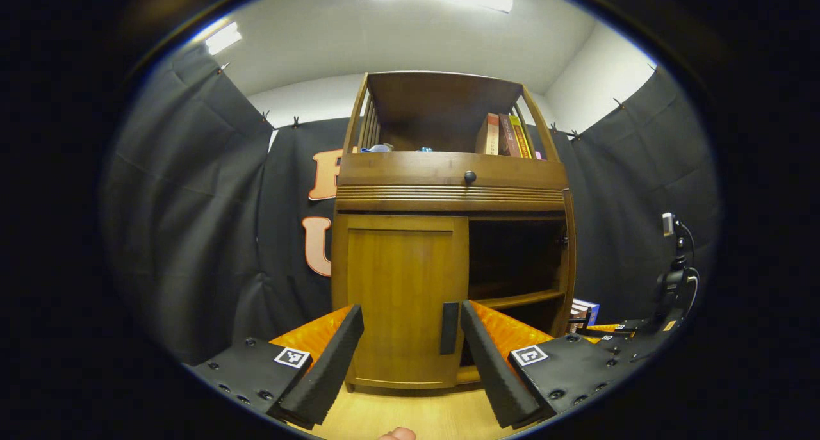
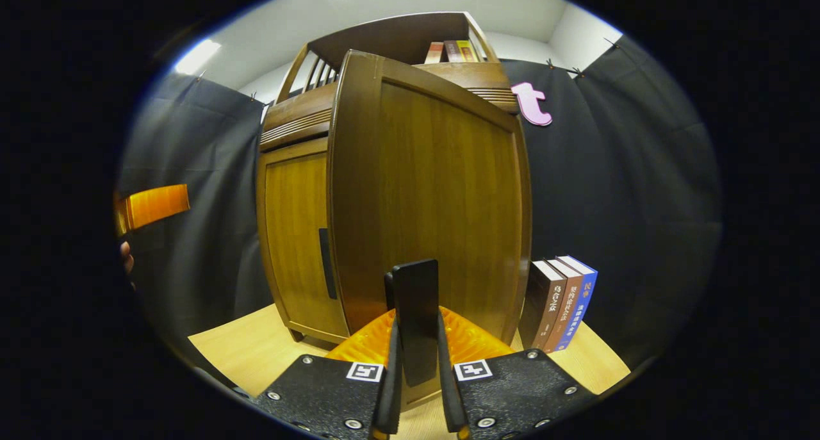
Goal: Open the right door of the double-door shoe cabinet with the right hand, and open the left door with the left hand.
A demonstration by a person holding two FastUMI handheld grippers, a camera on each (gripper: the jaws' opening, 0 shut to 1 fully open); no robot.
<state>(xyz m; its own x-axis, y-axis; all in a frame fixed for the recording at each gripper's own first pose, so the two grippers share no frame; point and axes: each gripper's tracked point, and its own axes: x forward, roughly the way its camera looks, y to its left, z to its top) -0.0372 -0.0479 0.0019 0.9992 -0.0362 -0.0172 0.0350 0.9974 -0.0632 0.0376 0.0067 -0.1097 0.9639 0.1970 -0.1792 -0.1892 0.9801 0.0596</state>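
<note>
Right gripper view: shoe cabinet (image 2: 359, 190) on wooden floor (image 2: 256, 344).

Books (image 1: 505, 136) are stood on the cabinet's top shelf (image 1: 448, 152); more books (image 2: 558, 302) are placed right of the cabinet (image 2: 307, 235).

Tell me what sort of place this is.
Most likely a staged recording booth, not a lived-in home: black cloth is clipped up as walls around a lone wooden shoe cabinet on a pale wood floor, with a few books standing beside it.
</note>
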